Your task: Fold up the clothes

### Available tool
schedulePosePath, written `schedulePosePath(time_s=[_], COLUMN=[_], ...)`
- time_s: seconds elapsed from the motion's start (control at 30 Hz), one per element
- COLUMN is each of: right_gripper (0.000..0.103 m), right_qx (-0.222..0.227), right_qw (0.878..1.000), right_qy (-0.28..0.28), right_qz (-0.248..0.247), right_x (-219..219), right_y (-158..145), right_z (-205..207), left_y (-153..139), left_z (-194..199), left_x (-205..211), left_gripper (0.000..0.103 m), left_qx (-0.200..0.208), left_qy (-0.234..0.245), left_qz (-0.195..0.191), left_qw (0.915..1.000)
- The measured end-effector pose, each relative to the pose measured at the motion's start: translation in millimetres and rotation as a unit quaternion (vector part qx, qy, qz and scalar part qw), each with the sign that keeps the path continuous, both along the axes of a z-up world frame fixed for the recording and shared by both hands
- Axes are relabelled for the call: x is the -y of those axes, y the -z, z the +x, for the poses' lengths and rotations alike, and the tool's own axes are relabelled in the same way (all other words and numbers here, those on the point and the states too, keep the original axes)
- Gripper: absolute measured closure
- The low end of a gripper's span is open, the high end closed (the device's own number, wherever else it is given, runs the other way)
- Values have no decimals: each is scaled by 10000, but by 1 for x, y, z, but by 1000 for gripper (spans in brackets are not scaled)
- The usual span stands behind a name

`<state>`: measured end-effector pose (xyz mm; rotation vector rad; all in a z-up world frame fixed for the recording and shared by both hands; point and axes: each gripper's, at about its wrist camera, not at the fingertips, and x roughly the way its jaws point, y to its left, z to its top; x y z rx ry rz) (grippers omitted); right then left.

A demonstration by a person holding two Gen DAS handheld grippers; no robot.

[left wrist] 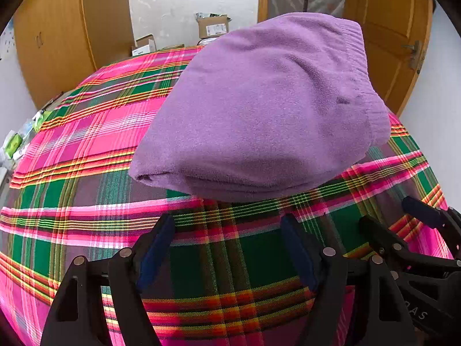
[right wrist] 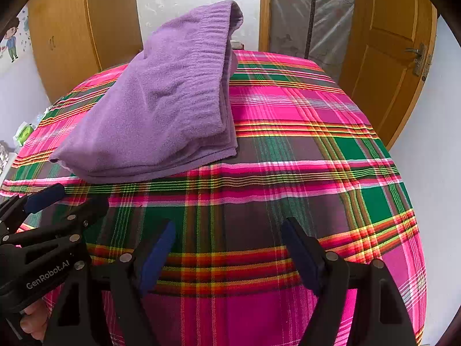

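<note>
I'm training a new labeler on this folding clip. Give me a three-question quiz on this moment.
1. True or false: the left gripper is clamped on the purple garment.
2. What pattern is the cloth under the garment?
3. The right gripper is: A) open and empty, B) shut on fabric.

Key: 1 false, its jaws are open and hold nothing. 2 plaid in pink and green. 3 A.

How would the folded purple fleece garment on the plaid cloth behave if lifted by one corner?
The folded purple fleece garment would probably flop and unfold, since its stacked layers lie loose. It looks soft and light. Its fuzzy surface likely grips rather than slips.
</note>
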<state>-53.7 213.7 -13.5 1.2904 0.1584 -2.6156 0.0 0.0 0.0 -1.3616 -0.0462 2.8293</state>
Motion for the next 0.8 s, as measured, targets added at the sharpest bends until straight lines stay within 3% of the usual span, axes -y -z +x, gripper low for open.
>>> schedulePosePath(time_s=[0.8], right_gripper=[25], right_qx=[-1], right_qw=[10000], right_qy=[-2], right_qz=[3], right_x=[-3], right_y=[1], right_z=[1], left_y=[1], left_z=[-1], left_x=[-2], left_gripper=[26], left_qx=[2], left_qy=[2], left_qz=[-14], left_qw=[10000])
